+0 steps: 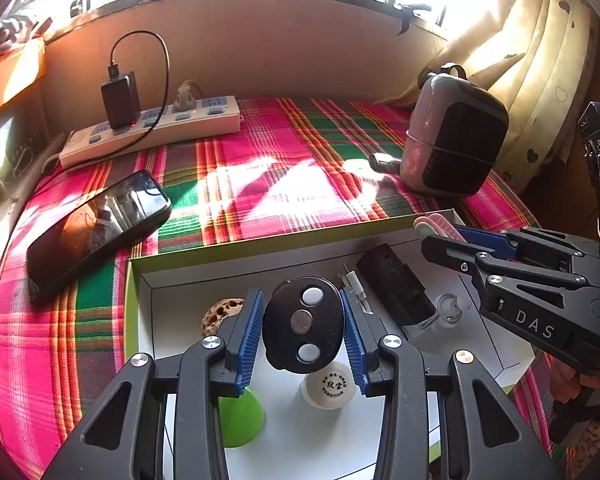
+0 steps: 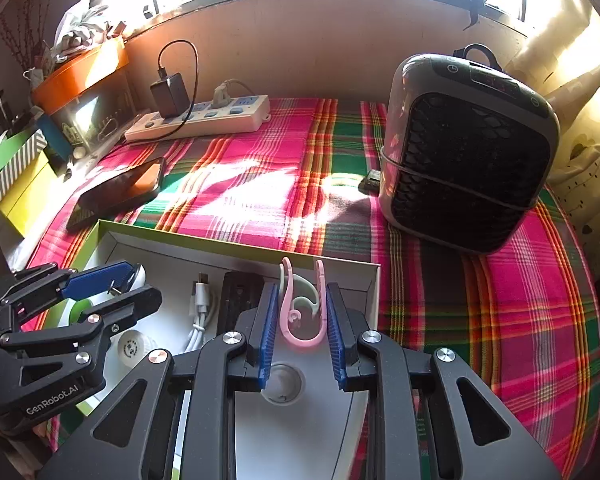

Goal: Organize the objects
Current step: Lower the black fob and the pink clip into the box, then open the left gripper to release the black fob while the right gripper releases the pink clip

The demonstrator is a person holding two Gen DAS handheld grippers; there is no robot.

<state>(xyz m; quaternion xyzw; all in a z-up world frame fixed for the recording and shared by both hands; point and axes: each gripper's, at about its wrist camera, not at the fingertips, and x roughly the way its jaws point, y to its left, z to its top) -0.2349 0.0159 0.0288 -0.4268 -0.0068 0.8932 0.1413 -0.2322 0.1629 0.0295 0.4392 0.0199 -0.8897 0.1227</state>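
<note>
A shallow white box with a green rim [image 1: 140, 276] lies on the plaid cloth. My left gripper [image 1: 303, 322] is shut on a black oval key fob [image 1: 302, 326] with two white buttons, held above the box. My right gripper [image 2: 302, 312] is shut on pink and pale green plastic hooks [image 2: 302, 308], over the box's right corner [image 2: 374, 272]. In the box lie a white ball [image 1: 329, 386], a green cone [image 1: 240, 416], a walnut [image 1: 222, 312], a black block [image 1: 396, 288], a white cable [image 2: 200, 312] and a clear suction cup [image 1: 448, 308].
A black phone [image 1: 96, 228] lies left of the box. A white power strip [image 1: 152, 128] with a black charger runs along the back wall. A grey heater [image 2: 468, 152] stands at the right, a small dark item [image 2: 370, 182] beside it. Boxes [image 2: 24, 184] crowd the left edge.
</note>
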